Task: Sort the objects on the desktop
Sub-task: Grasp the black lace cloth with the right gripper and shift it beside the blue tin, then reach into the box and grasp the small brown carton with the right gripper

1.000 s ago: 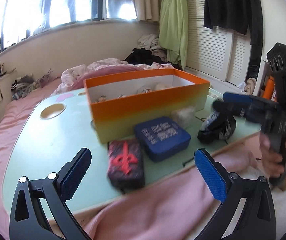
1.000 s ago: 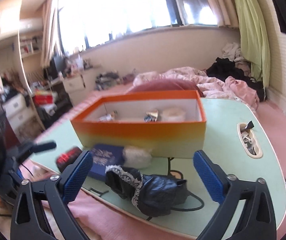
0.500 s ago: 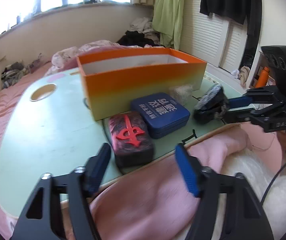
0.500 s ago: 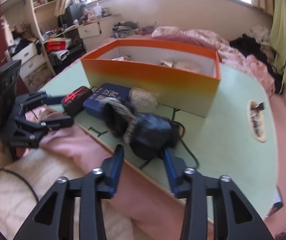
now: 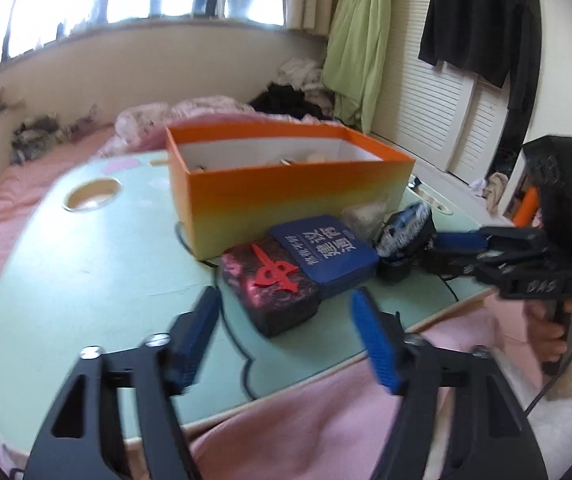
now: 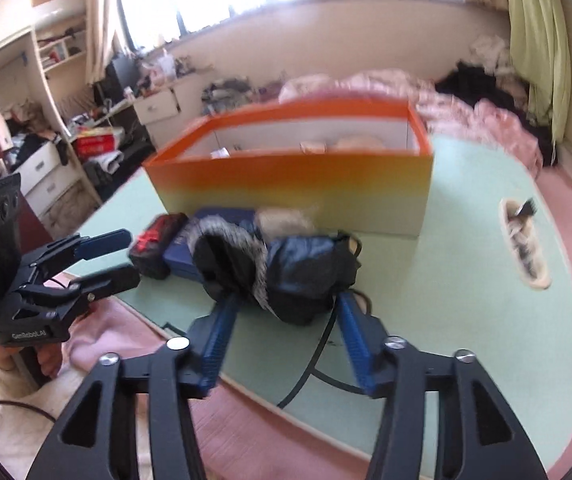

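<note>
An orange box stands on the pale green table; it also shows in the right wrist view. In front of it lie a black case with a red emblem, a blue tin and a black lace-trimmed pouch. My left gripper is open, its fingers just short of the black case. My right gripper is closed onto the black pouch, its blue pads pressing its sides. The right gripper also shows in the left wrist view.
A pale fluffy bundle lies between the tin and the box. A black cable runs under the pouch. The table has a round cup hole and an oblong slot. Pink bedding surrounds the table.
Both grippers moved forward to the table. The left jaws narrowed near the black case. The right jaws closed from wide open onto the black pouch.
</note>
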Demonstrator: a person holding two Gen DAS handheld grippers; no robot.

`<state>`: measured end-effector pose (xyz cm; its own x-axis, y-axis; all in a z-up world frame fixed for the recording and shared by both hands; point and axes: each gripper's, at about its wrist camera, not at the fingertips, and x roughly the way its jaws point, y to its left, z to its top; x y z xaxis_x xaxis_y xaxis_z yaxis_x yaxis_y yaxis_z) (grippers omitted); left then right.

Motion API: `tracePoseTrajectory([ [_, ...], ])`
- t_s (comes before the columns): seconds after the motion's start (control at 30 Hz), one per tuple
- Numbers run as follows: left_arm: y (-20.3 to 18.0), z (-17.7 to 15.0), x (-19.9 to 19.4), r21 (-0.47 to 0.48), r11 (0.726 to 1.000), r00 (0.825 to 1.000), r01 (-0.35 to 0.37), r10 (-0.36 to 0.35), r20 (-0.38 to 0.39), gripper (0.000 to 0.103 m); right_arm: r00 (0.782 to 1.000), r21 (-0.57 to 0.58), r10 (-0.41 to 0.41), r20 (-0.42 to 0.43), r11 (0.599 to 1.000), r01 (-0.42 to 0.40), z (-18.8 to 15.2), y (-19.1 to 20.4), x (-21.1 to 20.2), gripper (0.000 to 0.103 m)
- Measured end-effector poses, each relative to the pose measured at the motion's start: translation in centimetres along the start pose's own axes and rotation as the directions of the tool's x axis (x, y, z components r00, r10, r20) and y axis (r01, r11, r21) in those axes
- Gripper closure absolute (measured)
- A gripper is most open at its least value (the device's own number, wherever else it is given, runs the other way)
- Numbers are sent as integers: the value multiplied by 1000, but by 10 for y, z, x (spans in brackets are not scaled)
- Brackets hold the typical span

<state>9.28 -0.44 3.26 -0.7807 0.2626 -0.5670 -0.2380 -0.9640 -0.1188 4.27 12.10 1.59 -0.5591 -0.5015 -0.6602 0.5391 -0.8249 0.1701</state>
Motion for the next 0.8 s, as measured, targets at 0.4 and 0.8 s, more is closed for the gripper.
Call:
tracePoseTrajectory([
  [0.4, -12, -9, 28, 42, 991, 988, -130, 133, -79, 0, 995, 29, 8, 101, 1000, -11, 65, 29, -17, 31],
  [0.8, -13, -12, 26, 43, 991, 991, -125, 127, -53, 0, 938, 101, 94, -334, 993, -64, 151, 55, 117, 38],
])
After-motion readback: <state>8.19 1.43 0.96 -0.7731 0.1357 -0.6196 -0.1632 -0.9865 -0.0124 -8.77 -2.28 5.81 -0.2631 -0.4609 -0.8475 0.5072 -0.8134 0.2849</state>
